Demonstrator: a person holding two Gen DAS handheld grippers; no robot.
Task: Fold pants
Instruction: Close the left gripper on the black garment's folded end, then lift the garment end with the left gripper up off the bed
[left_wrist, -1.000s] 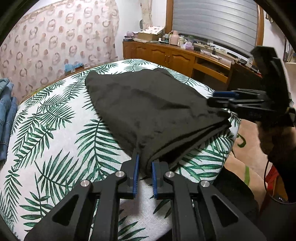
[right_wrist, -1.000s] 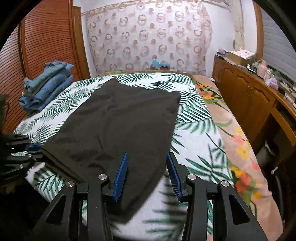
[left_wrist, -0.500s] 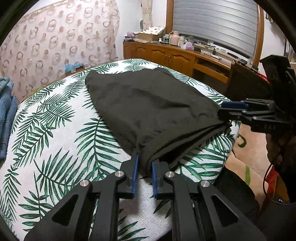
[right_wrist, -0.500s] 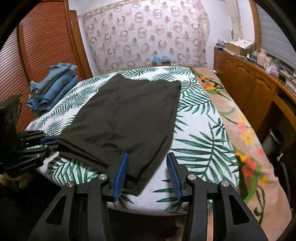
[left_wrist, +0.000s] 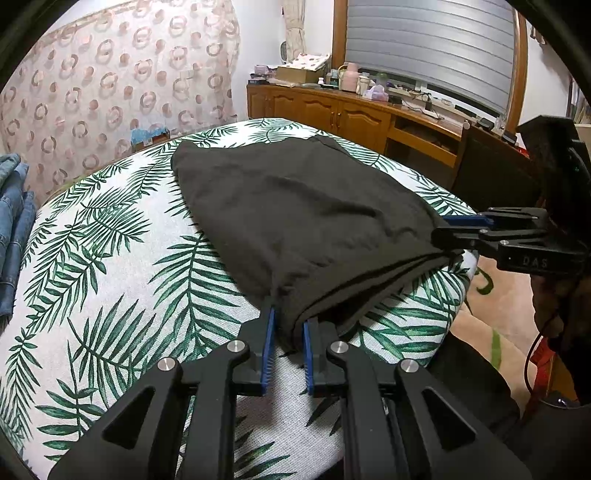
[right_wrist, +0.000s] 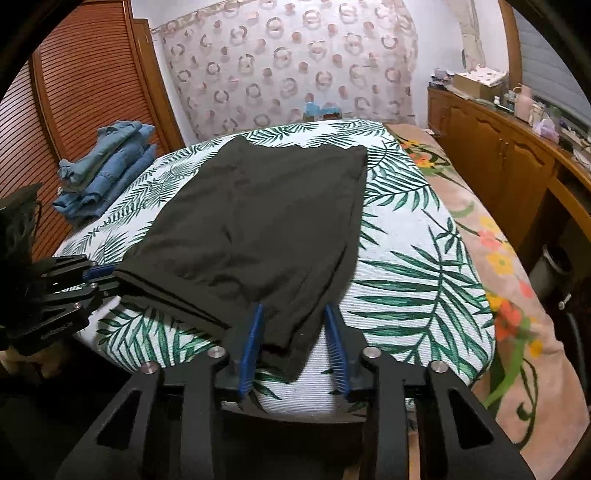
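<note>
Black pants (left_wrist: 295, 206) lie folded flat on a table covered with a palm-leaf cloth (left_wrist: 110, 258); they also show in the right wrist view (right_wrist: 258, 229). My left gripper (left_wrist: 287, 325) is shut on the near left corner of the pants' hem. My right gripper (right_wrist: 293, 332) is open, its fingers either side of the near right corner, which hangs over the table edge. From the left wrist view the right gripper (left_wrist: 465, 229) sits at that corner.
A stack of folded blue jeans (right_wrist: 107, 166) lies at the table's far left. A wooden cabinet (right_wrist: 517, 158) with bottles and boxes runs along the right. A floral blanket (right_wrist: 498, 258) lies right of the table. A wooden slatted door stands left.
My right gripper has drawn back toward the near table edge and sits around the pants' right corner. My left gripper stays shut on the left corner.
</note>
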